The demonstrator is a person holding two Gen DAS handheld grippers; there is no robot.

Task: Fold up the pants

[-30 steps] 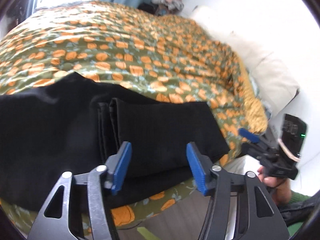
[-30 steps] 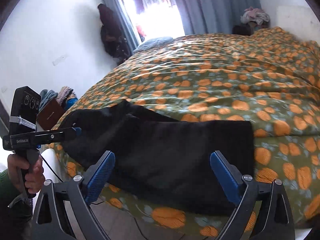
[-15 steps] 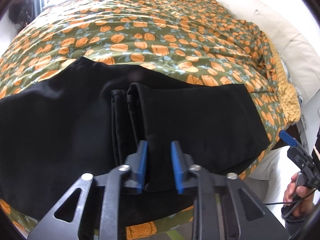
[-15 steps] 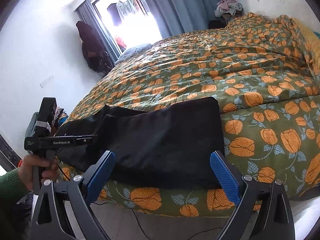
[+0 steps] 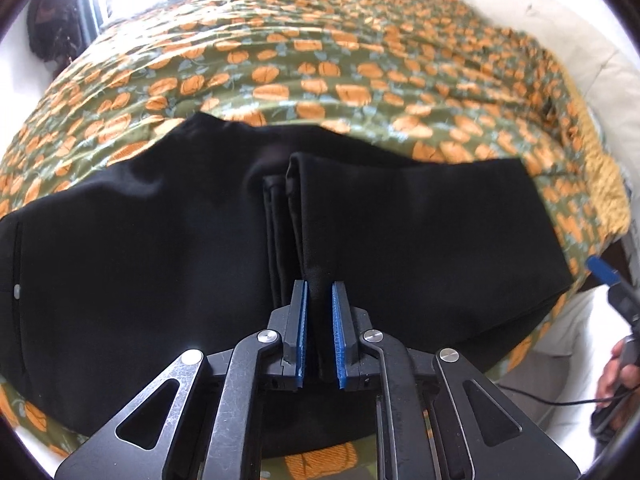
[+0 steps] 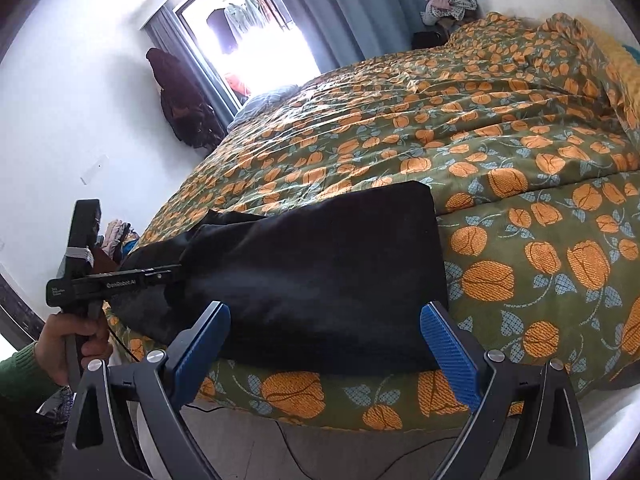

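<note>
Left wrist view: our left gripper (image 5: 319, 322) has just clamped down on the hem of the black pants (image 5: 160, 248) at frame centre, lying on the bed (image 5: 320, 60); our right gripper (image 6: 324, 344) waits wide open, empty, so the next fold can start.

- Your left gripper (image 5: 319, 312): black angular metal frame with triangular cut-outs, scuffed along the bars, round silver screws at the pivots, ribbed blue pads (image 5: 338, 340) on the fingers.
- Your right gripper (image 6: 326, 340): same black frame, silver screws and textured blue pads (image 6: 448, 354).
- Seen from the right wrist view, your left unit carries white lettering on its side bar and a pale strap round its upright black block.
- Your sleeve (image 6: 20, 372): green knit, ribbed cuff.
</note>
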